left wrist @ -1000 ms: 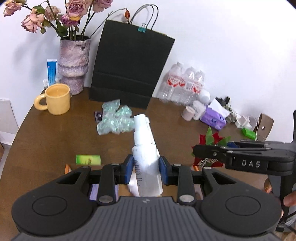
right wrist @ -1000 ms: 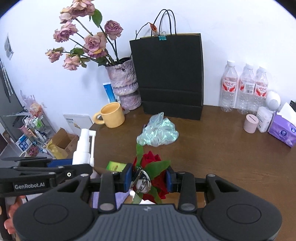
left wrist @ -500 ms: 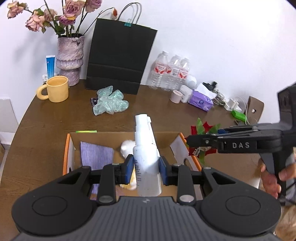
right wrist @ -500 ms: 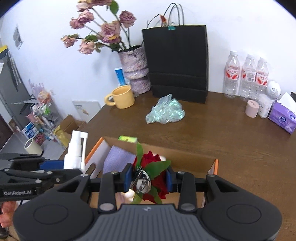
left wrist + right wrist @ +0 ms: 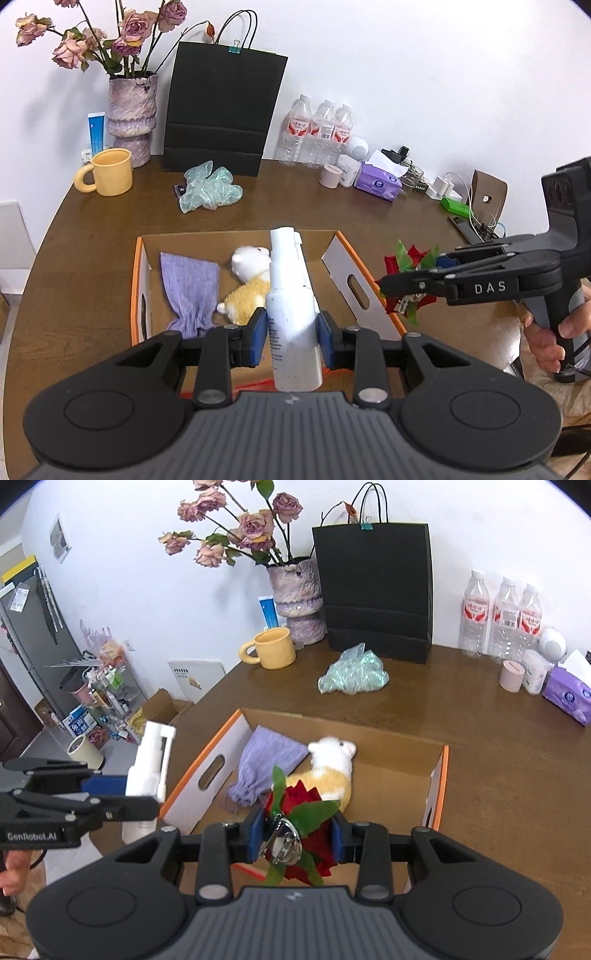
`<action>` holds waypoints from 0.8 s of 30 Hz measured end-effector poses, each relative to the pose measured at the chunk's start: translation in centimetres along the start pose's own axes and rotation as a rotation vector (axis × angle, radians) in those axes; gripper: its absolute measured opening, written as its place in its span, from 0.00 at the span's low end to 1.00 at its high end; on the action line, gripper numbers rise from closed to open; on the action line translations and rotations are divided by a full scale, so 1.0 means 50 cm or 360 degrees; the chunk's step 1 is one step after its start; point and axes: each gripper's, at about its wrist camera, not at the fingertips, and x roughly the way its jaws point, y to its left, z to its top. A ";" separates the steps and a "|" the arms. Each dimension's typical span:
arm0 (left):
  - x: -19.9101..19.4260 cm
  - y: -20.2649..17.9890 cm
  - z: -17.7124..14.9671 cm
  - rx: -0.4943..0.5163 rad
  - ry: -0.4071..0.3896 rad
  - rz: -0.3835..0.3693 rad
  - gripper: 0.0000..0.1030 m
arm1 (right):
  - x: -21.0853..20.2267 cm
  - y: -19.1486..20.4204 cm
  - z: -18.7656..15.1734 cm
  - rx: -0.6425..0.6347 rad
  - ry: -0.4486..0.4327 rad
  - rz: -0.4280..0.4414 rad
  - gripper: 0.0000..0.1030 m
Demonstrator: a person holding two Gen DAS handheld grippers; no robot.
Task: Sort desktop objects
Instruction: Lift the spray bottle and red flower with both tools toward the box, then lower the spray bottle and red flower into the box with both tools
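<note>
Above the open orange-edged cardboard box (image 5: 373, 291) on the brown wooden table (image 5: 92, 266), the left gripper (image 5: 290, 338) clamps its fingers on a white plastic spray bottle (image 5: 290, 295). At 3 o'clock, the right gripper (image 5: 297, 836) grips a red artificial rose (image 5: 306, 812). Inside the box lie a purple knitted cloth (image 5: 190, 291) and a white-and-yellow plush toy (image 5: 247, 284).

My left gripper (image 5: 290, 341) covers the near end of the cardboard box (image 5: 142, 295), and the white spray bottle (image 5: 291, 306) it grips hides part of the plush toy (image 5: 247, 291) behind it. The small print on that bottle is too blurred to read. In the right wrist view my right gripper (image 5: 297, 836) and the red fabric flower (image 5: 306, 812) block the box's near floor, and the metal piece (image 5: 282, 840) against the flower is too unclear to name.
</note>
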 end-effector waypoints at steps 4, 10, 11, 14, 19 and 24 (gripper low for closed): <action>-0.017 -0.010 -0.026 0.0006 0.0017 -0.0006 0.29 | -0.012 0.012 -0.032 0.0001 0.0042 0.0022 0.33; -0.031 -0.019 -0.075 -0.0019 0.0062 -0.0045 0.29 | -0.024 0.031 -0.084 0.0004 0.0100 0.0085 0.33; -0.032 -0.017 -0.084 -0.0031 0.0071 -0.0048 0.29 | -0.022 0.033 -0.092 0.0010 0.0114 0.0092 0.33; -0.031 -0.011 -0.111 -0.0074 0.0106 -0.0062 0.29 | -0.017 0.038 -0.114 0.0025 0.0157 0.0109 0.33; -0.015 0.000 -0.151 -0.0136 0.0185 -0.0038 0.29 | 0.000 0.048 -0.143 0.0028 0.0203 0.0095 0.33; 0.012 0.008 -0.190 -0.0172 0.0259 -0.0009 0.29 | 0.018 0.056 -0.170 0.0029 0.0241 0.0073 0.33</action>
